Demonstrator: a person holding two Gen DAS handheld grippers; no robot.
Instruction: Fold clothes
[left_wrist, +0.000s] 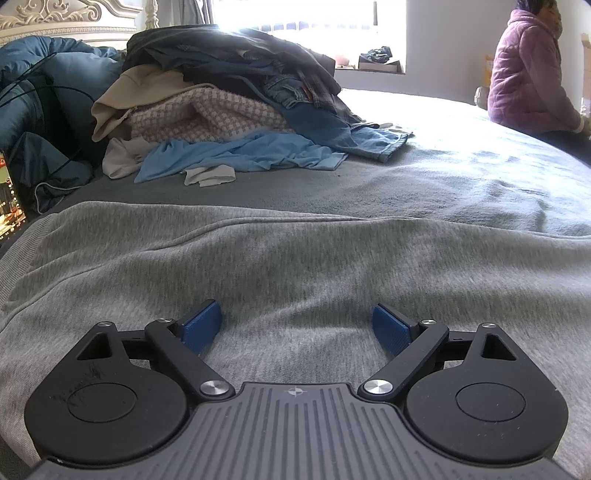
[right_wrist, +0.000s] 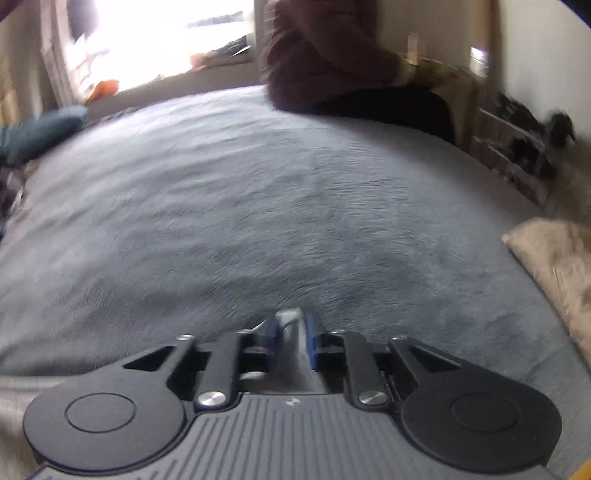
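Left wrist view: a grey sweatshirt (left_wrist: 295, 266) is spread over the near part of the bed (left_wrist: 461, 177), and the left gripper (left_wrist: 297, 325) is seen low over it with its blue pads wide apart and nothing between them. A heap of unfolded clothes (left_wrist: 229, 110) is piled at the far left, and a person in a purple jacket (left_wrist: 528, 70) is seated at the far right edge.

In the blurred right wrist view, the right gripper (right_wrist: 291, 332) is nearly closed, and a narrow fold of pale grey cloth (right_wrist: 290, 321) appears to be pinched between its pads; a strip of the same grey fabric is visible at the near left. A beige cushion (right_wrist: 554, 258) lies at the right.

The sweatshirt is judged soft, light and limp, so it will sag and bunch when lifted. A hold is best taken at a hem, cuff or shoulder seam, where the ribbed edge gives the pads more thickness to bite and less slip.
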